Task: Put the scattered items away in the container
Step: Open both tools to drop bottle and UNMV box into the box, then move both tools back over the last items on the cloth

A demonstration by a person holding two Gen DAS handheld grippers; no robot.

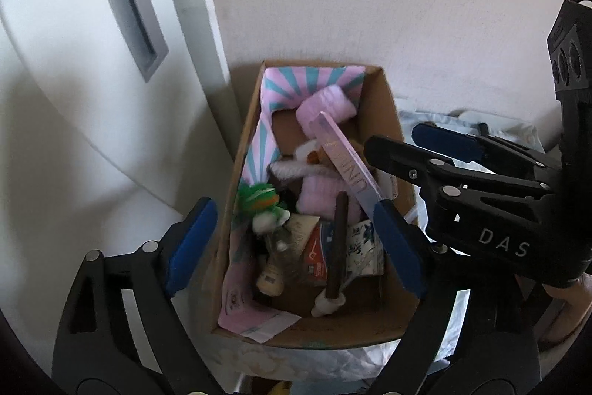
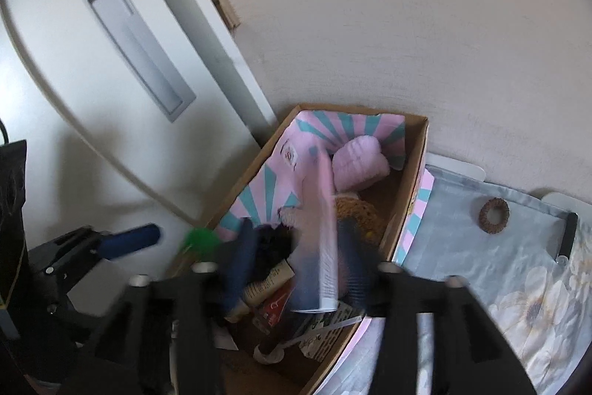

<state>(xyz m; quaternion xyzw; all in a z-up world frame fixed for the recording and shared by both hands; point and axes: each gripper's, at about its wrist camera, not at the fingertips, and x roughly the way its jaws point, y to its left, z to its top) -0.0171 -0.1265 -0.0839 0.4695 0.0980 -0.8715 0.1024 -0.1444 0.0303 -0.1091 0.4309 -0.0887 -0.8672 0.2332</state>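
Observation:
An open cardboard box (image 1: 392, 121) (image 2: 414, 173) lined with pink and teal striped paper holds several items. Among them are a green toy (image 1: 259, 198), pink fluffy cloth (image 1: 325, 106) (image 2: 360, 161), a brown stick (image 1: 338, 239) and a small bottle (image 1: 272, 278). A flat pink book (image 1: 344, 165) (image 2: 325, 228) leans slanted inside the box. My left gripper (image 1: 296, 247) hangs open and wide over the near end of the box. My right gripper (image 1: 392, 137) (image 2: 298, 236) stands open above the box. It is blurred, with the book seen between its pads, which do not press on it.
A white door with a recessed grey handle (image 1: 137, 24) (image 2: 140, 47) stands left of the box, and a wall rises behind it. To the right lies a pale floral cloth (image 2: 499, 247) with a brown woven ring (image 2: 494, 214) and a dark stick (image 2: 568, 236) on it.

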